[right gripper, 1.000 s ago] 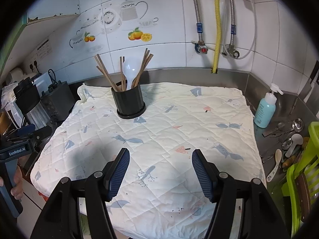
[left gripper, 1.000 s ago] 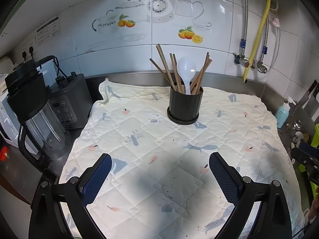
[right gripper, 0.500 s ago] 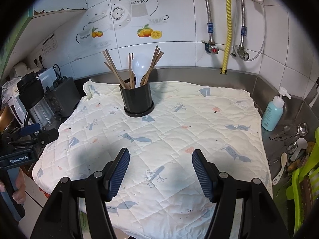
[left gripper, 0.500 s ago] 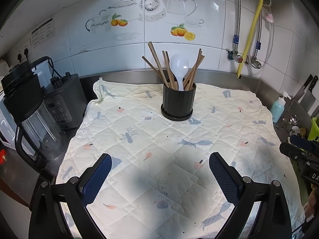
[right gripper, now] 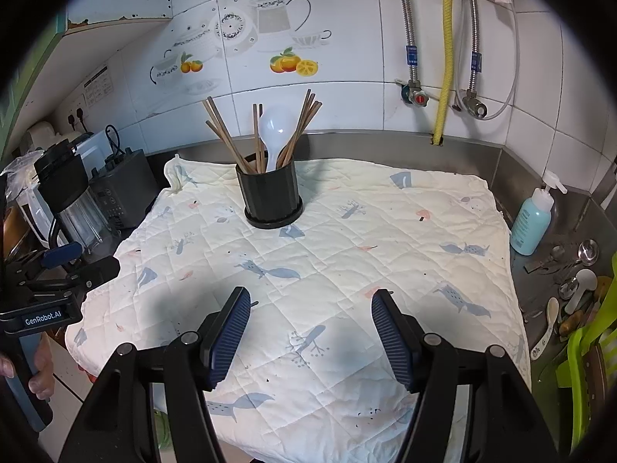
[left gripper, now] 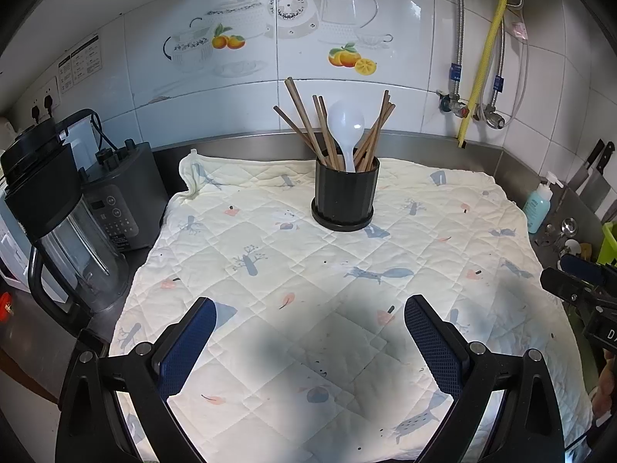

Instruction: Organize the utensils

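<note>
Holding both tongs over quilted cloth (left gripper: 293, 270) on desk; left tongs (left gripper: 308, 335) spread apart, empty; right tongs (right gripper: 310, 328) also apart, empty. I see black holder (left gripper: 344, 200) upright near cloth's far edge, chopsticks (left gripper: 304, 123) and white spoon (left gripper: 346, 123) standing inside.

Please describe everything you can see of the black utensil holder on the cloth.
The black utensil holder is a round, ribbed cup, plastic by its look, with a wider flat base ring. It stands upright toward the back of the quilted cloth, near the steel backsplash. Inside it lean several brown chopsticks, fanned out to both sides, and one white spoon with its bowl up. Nothing else touches it; both grippers are well short of it.
</note>
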Demonstrator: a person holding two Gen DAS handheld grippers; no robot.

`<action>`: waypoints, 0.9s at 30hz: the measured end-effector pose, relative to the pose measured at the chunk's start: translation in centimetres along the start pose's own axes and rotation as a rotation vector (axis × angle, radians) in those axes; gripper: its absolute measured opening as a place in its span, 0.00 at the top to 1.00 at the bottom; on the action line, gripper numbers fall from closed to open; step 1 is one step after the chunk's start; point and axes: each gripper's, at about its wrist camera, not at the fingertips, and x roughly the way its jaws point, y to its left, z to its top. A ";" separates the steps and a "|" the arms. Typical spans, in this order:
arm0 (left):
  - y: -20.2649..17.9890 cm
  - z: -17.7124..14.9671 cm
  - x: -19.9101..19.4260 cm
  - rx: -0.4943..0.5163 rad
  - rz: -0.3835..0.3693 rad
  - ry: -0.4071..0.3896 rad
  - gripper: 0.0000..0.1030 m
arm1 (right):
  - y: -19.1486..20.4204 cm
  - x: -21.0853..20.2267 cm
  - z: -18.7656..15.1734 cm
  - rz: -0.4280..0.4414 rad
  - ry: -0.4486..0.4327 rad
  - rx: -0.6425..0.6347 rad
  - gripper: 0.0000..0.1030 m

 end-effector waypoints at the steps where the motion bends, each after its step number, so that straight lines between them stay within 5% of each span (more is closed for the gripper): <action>1: 0.0 0.0 0.0 -0.002 0.000 0.001 0.00 | 0.1 0.0 0.0 0.001 0.001 0.000 0.30; 27: 0.9 0.0 0.0 -0.009 0.007 0.001 0.00 | 0.8 0.2 0.3 0.015 0.005 -0.009 0.30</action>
